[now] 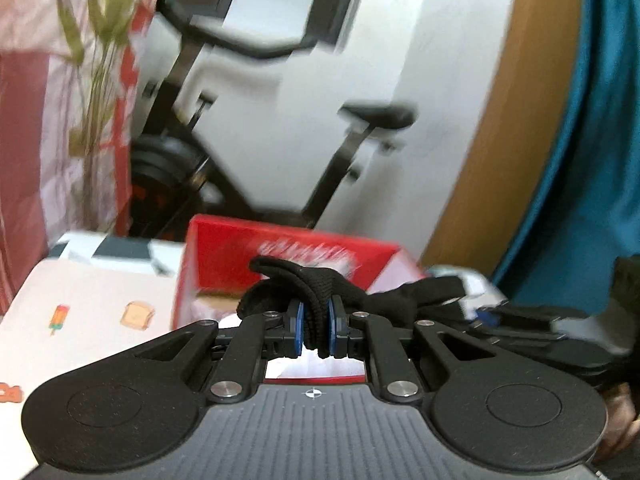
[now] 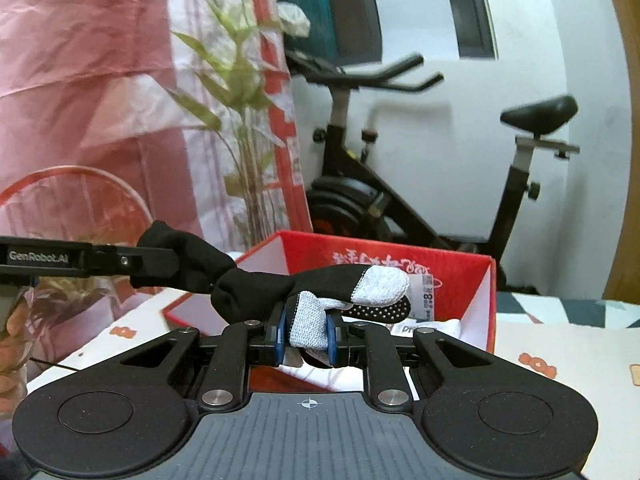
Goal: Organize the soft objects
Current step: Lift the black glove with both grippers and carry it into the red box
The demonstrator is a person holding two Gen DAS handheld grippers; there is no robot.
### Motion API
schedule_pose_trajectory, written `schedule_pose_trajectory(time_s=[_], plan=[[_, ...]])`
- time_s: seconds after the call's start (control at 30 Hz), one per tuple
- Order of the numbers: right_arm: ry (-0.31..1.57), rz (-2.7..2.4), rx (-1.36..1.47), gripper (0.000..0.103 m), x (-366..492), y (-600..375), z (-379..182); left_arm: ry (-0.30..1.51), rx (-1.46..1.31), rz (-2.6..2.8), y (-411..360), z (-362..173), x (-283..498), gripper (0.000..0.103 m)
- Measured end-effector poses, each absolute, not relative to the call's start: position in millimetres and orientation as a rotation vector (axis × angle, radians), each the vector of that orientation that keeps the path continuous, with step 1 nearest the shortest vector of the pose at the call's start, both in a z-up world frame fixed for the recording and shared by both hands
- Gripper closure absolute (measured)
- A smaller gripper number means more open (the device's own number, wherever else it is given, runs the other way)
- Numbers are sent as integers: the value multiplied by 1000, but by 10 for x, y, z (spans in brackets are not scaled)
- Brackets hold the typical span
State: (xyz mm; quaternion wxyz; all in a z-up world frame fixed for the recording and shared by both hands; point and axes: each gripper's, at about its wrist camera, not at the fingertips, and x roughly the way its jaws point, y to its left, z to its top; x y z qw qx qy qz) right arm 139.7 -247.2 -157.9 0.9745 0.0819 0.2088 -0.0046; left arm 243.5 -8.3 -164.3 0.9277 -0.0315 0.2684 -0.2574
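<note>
A pair of black socks with grey toes and dotted soles (image 2: 256,288) hangs stretched between my two grippers, above an open red box (image 2: 452,276). My left gripper (image 1: 315,330) is shut on the black cuff end (image 1: 316,284); it also shows in the right wrist view (image 2: 152,264) at the left. My right gripper (image 2: 307,336) is shut on a grey toe (image 2: 310,320); it shows in the left wrist view (image 1: 520,328) at the right. The red box (image 1: 240,256) holds white fabric (image 2: 436,328).
The box stands on a white table cover with small food prints (image 1: 92,312). Behind it are an exercise bike (image 2: 400,184), a bamboo plant (image 2: 240,120), a pink plastic sheet (image 2: 80,80) and a white wall. A teal curtain (image 1: 592,160) hangs at the right.
</note>
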Motion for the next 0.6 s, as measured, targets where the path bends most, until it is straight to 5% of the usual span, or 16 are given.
schedule_pose_trajectory(time_s=[0.6], plan=[[906, -82, 544, 85, 2483, -2988, -2228, 805, 29, -510, -221, -2111, 3149, 89]])
